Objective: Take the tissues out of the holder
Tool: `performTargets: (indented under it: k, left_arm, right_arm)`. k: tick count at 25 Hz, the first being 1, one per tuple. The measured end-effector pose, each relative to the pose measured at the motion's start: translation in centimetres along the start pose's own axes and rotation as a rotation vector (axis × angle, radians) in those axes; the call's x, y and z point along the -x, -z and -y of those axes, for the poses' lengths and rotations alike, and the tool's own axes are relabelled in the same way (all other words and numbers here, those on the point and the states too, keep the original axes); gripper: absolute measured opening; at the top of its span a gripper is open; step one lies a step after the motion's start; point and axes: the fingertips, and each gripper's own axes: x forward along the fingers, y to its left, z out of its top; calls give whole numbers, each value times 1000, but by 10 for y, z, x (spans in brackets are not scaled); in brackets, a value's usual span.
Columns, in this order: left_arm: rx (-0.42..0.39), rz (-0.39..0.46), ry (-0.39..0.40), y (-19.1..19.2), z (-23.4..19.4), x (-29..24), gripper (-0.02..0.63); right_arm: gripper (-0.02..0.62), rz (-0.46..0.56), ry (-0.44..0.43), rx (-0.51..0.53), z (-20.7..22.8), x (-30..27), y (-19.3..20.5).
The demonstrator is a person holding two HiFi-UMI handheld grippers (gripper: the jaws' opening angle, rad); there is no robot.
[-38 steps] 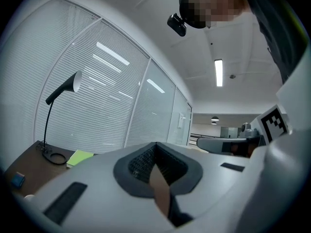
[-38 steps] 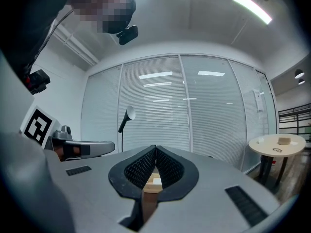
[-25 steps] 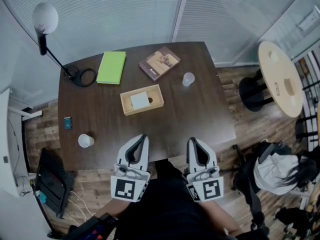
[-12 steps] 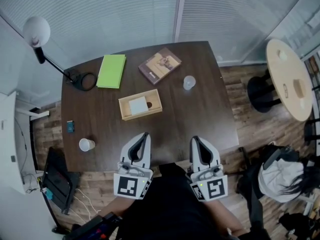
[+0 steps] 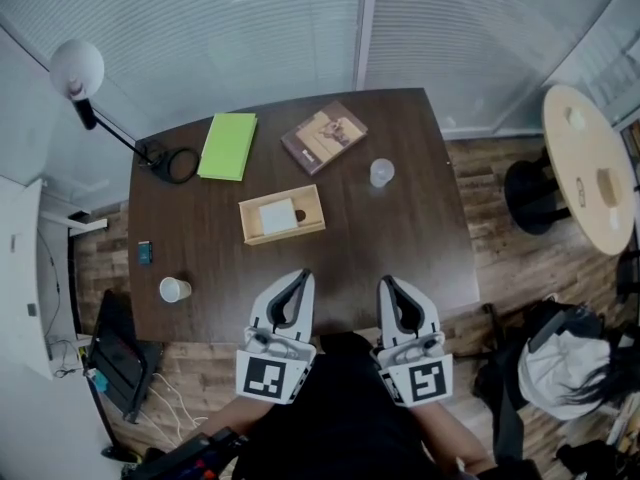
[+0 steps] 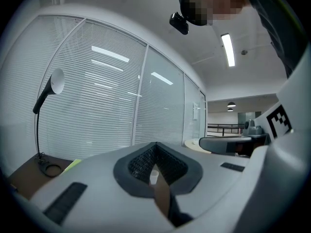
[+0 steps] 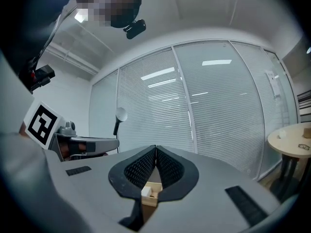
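Lying near the middle of the dark table, the wooden holder is an open-topped rectangular tray whose long axis runs roughly across the table from the person's left to right, with its right end angled slightly farther from the person. The white tissues sit flat inside it as a squarish stack that fills the left and middle part of the tray, while the right end shows bare wood with a small dark spot. Both grippers hover over the near edge of the table, well apart from the holder and pointing away from the person. The left gripper has its 2 jaws pressed together at the tips with nothing between them, and the right gripper is likewise closed and empty. In the right gripper view the holder and its tissues show through the gap below the meeting tips. Beyond the holder lie a green book and a brown book, with a clear cup to their right. A paper cup stands near the left front corner, and a lamp rises at the far left.
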Motion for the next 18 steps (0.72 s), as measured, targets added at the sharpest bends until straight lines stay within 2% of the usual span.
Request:
performTargets:
  k: [4, 9, 14, 18]
  left_arm:
    - [4, 9, -16, 1, 4, 4, -2]
    - [5, -22, -42, 11, 0, 13, -2]
    - [58, -31, -77, 17, -20, 21, -2]
    - [69, -48, -91, 23, -38, 20, -2]
  right_arm:
    - [11, -13, -30, -1, -2, 3, 7]
    - [11, -34, -41, -24, -5, 0, 16]
    - [11, -56, -72, -44, -24, -6, 24]
    - [11, -77, -87, -38, -39, -17, 27]
